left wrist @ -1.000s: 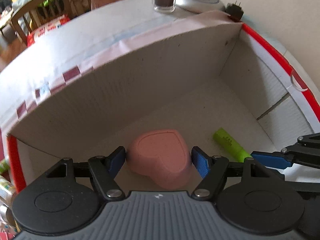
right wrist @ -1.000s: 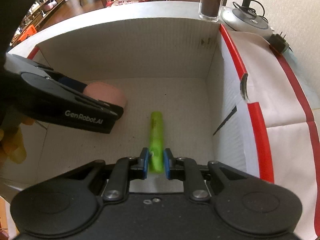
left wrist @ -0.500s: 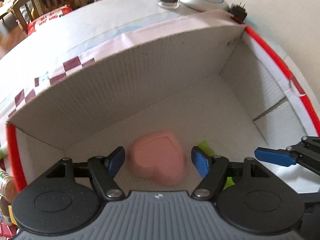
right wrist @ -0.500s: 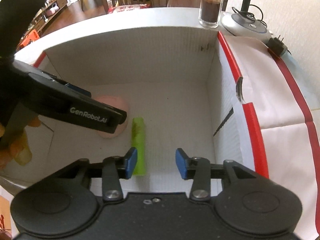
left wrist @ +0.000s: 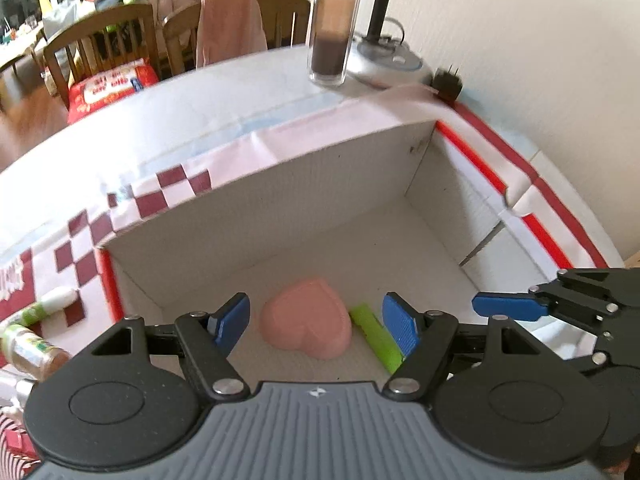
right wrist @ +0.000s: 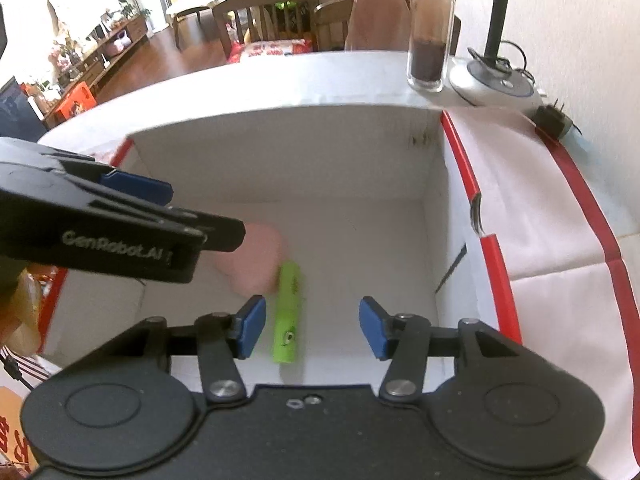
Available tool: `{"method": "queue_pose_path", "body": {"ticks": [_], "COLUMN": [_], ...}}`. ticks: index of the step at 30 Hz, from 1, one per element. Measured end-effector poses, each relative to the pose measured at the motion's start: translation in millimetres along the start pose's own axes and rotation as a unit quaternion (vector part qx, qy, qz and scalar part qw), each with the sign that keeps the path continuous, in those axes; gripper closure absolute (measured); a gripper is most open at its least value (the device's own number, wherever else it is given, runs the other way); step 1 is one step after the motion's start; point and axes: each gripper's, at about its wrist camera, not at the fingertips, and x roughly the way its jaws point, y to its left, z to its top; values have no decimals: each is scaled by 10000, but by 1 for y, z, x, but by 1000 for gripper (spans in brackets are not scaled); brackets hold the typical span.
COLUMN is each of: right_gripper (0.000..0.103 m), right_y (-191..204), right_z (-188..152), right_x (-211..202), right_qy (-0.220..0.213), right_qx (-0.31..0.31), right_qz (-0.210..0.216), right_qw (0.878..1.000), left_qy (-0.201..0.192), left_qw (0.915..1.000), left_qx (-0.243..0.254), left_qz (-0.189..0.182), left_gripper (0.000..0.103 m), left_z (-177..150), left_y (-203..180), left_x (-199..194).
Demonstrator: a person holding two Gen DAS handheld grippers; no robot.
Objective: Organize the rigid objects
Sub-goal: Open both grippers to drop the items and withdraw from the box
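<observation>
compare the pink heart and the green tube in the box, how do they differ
The pink heart is broad, flat-topped and heart-shaped; the green tube is slim, long and cylindrical. The heart is pale pink and plain; the tube is bright green with small dark print. Both lie loose on the floor of the box, side by side.

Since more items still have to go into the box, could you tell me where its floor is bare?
Bare floor runs from the far wall of the box to the pink heart, and from the green tube to the right wall. The near-left corner is crowded: heart and tube lie side by side, with the left gripper and right gripper open above.
</observation>
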Motion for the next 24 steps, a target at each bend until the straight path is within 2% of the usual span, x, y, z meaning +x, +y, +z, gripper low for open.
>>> {"method": "queue_pose_path", "body": {"ticks": [5, 12, 24], "right_gripper": [42, 39, 27], "right_y": [12, 39, 89], "right_z": [0, -10, -29], "right_x": [-17, -39, -71], "right_qy": [-221, -417, -827], "right_qx": [11, 165, 427], "right_qz": [-16, -96, -131], "right_qw": [9998, 9990, 9956], "left_qy": [-269, -659, -1066], "left_qw": [9996, 9976, 9937], "left_qx": [11, 112, 176], "left_qz": [-43, -156, -311], "left_gripper": [30, 30, 30], "left_z": [-6, -24, -66], "left_y": [3, 15, 49], "left_x": [-28, -70, -127]}}
